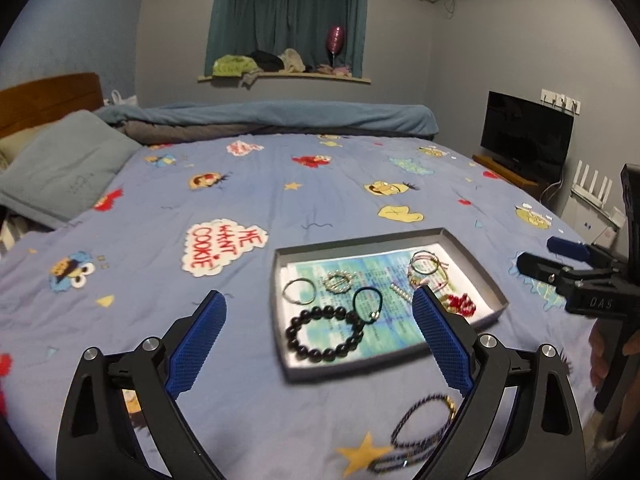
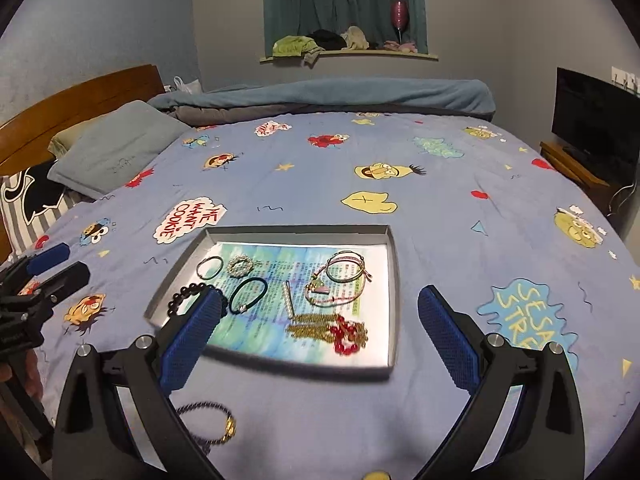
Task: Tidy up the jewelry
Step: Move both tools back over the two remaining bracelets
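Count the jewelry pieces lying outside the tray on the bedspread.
1: a dark twisted cord bracelet with a gold bead lies on the bedspread in front of the tray's near-left corner. The grippers' fingers could hide more there.

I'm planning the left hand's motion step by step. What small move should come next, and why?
Probably lower the left gripper toward the braided cord bracelet, with its jaws open. It lies on the bedspread outside the tray, just below that gripper, while the other jewelry already sits inside the tray.
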Available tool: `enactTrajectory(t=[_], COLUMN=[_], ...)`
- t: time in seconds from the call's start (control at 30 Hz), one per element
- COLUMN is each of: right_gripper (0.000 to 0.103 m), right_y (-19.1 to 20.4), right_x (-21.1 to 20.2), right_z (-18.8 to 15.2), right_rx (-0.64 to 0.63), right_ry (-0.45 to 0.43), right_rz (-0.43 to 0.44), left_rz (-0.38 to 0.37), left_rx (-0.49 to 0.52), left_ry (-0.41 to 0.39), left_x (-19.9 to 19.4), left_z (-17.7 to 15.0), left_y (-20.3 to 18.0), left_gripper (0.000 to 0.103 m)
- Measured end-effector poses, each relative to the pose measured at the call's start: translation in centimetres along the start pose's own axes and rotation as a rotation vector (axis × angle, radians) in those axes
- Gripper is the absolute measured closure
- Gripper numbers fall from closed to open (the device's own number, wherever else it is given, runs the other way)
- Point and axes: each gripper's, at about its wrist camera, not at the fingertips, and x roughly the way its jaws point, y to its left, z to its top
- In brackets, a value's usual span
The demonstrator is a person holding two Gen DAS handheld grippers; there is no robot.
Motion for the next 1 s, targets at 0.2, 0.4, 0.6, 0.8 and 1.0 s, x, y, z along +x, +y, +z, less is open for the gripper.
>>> enactTrajectory(t=[0.2,0.4,0.6,0.8,1.0], right_gripper=[0.006,0.006,0.006,0.006,0.006], right_y=[1.8,3.6,4.4,3.5,2.5], right_x=[-2.7,-4.1,-3.5,-2.3,-0.5], right_z=[-2.1,-5.2,-8.5,-10.4,-11.9], right_rx=[-0.045,-0.070,-0.086,-0.048,-0.026], right_ry=[-0.005,-0.012,-0.002,-0.005,0.009], right_rz=[0.013,0.056,0.047,0.035,0.042], left_rz=[-0.004,0.012,0.027,0.037,0.028], left_rx=[-0.013,-0.019,-0.037,-0.048,0.002], left_ry=[0.000,0.006,0.039,0.056,0.060], left_x=[-3.4,-5.0,-4.5,-3.1,-1.4], left_z=[-2.5,-5.9,-8.9,-11.5,-13.2], left_y=[0.5,0.3,0.2,-0.2,-1.4], left_gripper=[0.008,0.008,0.008,0.008,0.008])
